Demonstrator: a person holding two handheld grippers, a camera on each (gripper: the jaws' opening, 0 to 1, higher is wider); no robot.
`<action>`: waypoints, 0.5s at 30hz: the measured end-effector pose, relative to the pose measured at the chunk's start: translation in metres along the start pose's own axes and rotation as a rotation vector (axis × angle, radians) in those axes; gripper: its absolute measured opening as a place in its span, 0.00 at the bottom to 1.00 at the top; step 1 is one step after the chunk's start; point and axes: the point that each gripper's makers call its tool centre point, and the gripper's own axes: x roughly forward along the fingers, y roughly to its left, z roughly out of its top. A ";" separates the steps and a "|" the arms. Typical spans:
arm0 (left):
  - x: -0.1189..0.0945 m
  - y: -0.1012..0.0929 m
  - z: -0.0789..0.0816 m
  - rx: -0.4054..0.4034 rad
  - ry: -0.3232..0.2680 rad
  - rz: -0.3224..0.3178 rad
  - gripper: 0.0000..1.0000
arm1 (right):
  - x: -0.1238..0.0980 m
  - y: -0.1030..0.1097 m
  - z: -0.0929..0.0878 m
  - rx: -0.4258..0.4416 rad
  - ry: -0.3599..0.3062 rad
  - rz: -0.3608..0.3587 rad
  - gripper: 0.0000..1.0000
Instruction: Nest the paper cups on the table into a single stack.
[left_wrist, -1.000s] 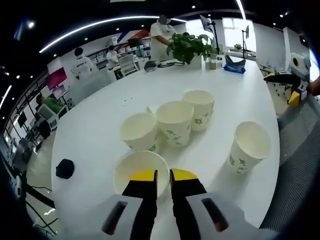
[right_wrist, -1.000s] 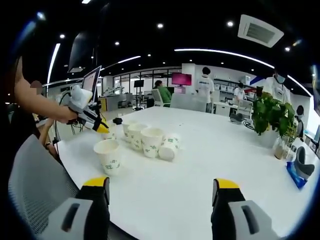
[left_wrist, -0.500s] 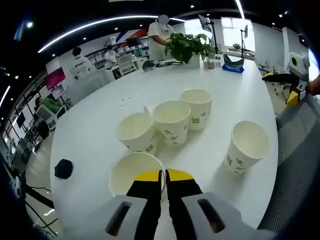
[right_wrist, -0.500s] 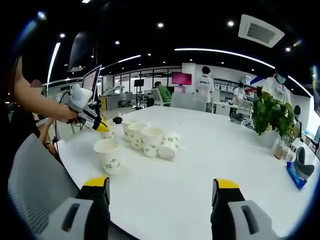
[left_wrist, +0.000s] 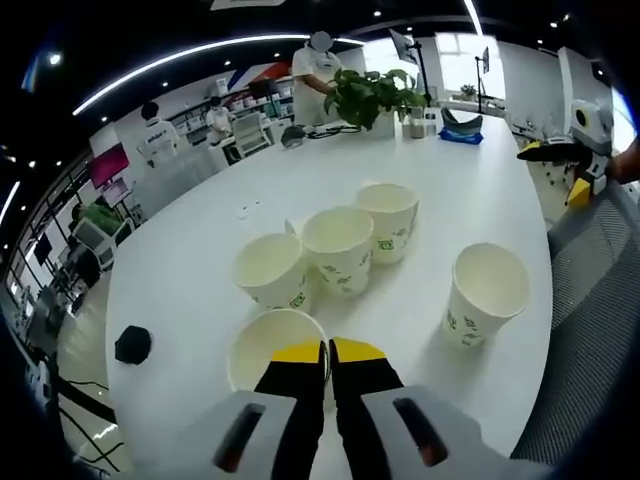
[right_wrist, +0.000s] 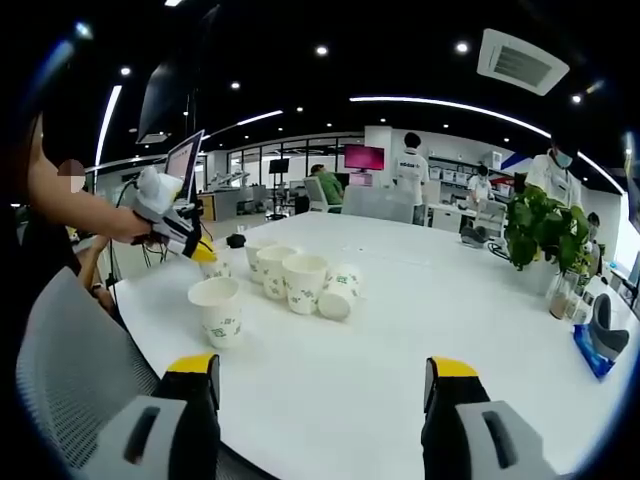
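Cups stand in a loose group on the white table (left_wrist: 190, 250), and the left gripper (left_wrist: 327, 352) has its jaws pinched together on the rim of the nearest cup (left_wrist: 272, 345) at 6 o'clock in the left gripper view, so the pick-up of the first cup appears to be the step in hand. The right gripper (right_wrist: 318, 372) waits with jaws wide apart and holds nothing, well back from the cups. Next the held cup likely needs lifting and lowering squarely into a neighbour such as the left cup (left_wrist: 270, 268) at 11 o'clock, the middle cup (left_wrist: 338, 243) or the lone cup (left_wrist: 482, 292) at 2 o'clock.
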 end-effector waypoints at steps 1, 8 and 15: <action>-0.003 -0.001 0.003 0.002 -0.002 0.000 0.00 | 0.000 0.000 0.000 0.000 0.000 0.001 0.85; -0.012 -0.001 0.010 0.005 -0.014 0.001 0.00 | 0.000 0.000 0.000 0.000 0.002 0.003 0.85; -0.028 -0.006 0.023 0.000 -0.028 0.001 0.00 | 0.000 0.001 0.000 0.000 0.003 0.005 0.85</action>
